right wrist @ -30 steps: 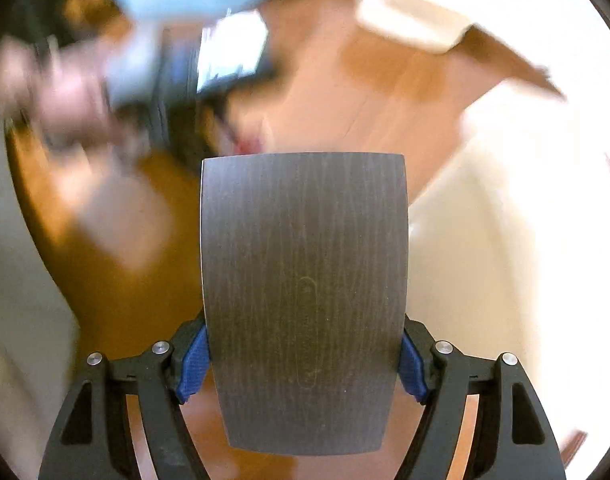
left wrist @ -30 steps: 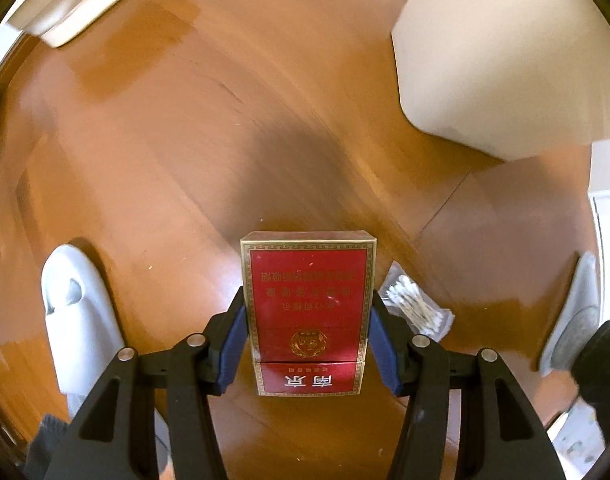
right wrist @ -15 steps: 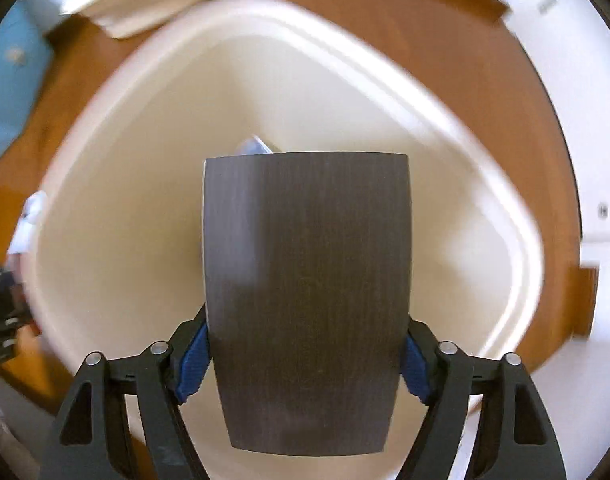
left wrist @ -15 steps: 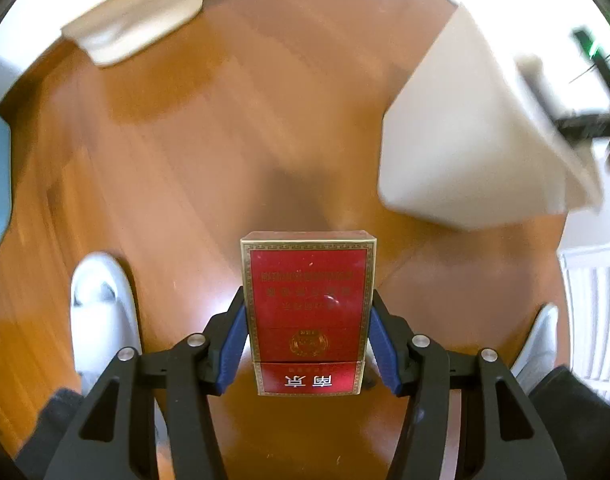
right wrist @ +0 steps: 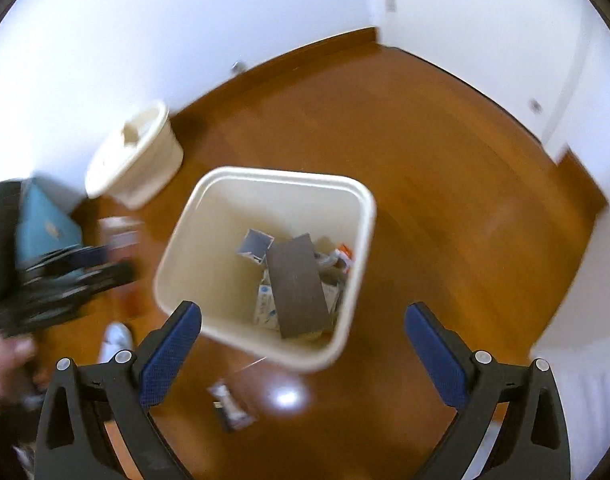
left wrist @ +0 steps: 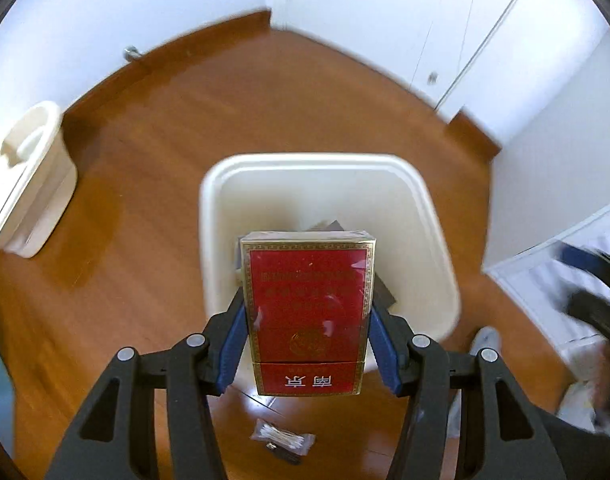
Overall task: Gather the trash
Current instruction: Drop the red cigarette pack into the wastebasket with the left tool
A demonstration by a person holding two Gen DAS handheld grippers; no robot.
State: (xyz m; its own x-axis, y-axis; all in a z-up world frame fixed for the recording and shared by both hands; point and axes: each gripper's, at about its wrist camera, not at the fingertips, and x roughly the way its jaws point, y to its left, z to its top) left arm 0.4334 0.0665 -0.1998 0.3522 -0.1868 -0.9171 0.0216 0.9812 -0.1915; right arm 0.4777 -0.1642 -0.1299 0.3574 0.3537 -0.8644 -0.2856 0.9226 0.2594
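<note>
My left gripper (left wrist: 308, 322) is shut on a red cigarette pack (left wrist: 308, 312) with gold trim, held above the near side of a cream square waste bin (left wrist: 433, 216). My right gripper (right wrist: 303, 326) hangs above the same bin (right wrist: 185, 236), its jaws opening wide with nothing between them. A dark wood-grain board (right wrist: 299, 290) lies in the bin on top of small cartons and wrappers. A clear packet of cotton swabs (left wrist: 283, 436) lies on the floor in front of the bin, and shows as a blurred packet (right wrist: 231, 404) in the right wrist view.
A second cream bin (left wrist: 29, 176) with a lid stands at the left near the white wall (right wrist: 141, 148). Wooden floor surrounds both bins. White doors and baseboards close the far side. A white slipper (right wrist: 115, 340), a teal box (right wrist: 45, 228) and a person's hand with the other gripper are at left.
My right gripper let go of the dark board, which now lies in the bin, and its jaws spread. My left gripper rose and swung over the bin with the cigarette pack.
</note>
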